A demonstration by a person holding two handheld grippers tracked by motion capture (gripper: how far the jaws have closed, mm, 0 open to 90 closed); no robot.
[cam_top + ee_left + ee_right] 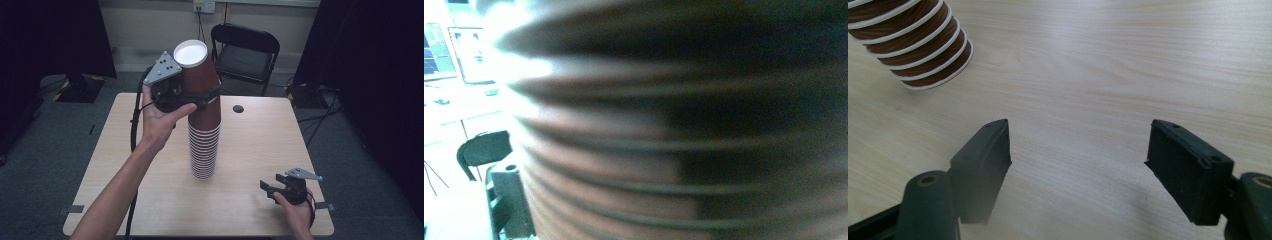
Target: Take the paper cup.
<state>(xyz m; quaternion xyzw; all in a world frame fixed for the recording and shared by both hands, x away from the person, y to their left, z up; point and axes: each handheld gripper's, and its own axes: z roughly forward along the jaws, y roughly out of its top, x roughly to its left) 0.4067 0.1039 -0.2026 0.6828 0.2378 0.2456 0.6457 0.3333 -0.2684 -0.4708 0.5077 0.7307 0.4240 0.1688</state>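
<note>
A tall stack of upside-down brown paper cups [204,150] with white rims stands mid-table. The top cup [200,75] leans slightly left, its white base facing up. My left gripper [205,96], held in a hand from the left, is shut around this top cup's wall. In the left gripper view the stacked cup rims [674,150] are blurred and very close. My right gripper [274,190] rests low at the table's front right, open, with bare wood between its jaws [1078,150]. The foot of the cup stack [913,40] sits at the upper left of that view.
The light wooden table [260,145] has a small dark round hole [238,108] behind the stack. A black folding chair [245,50] stands beyond the far edge. Dark curtains flank both sides. The left gripper's cable [134,130] trails down along the forearm.
</note>
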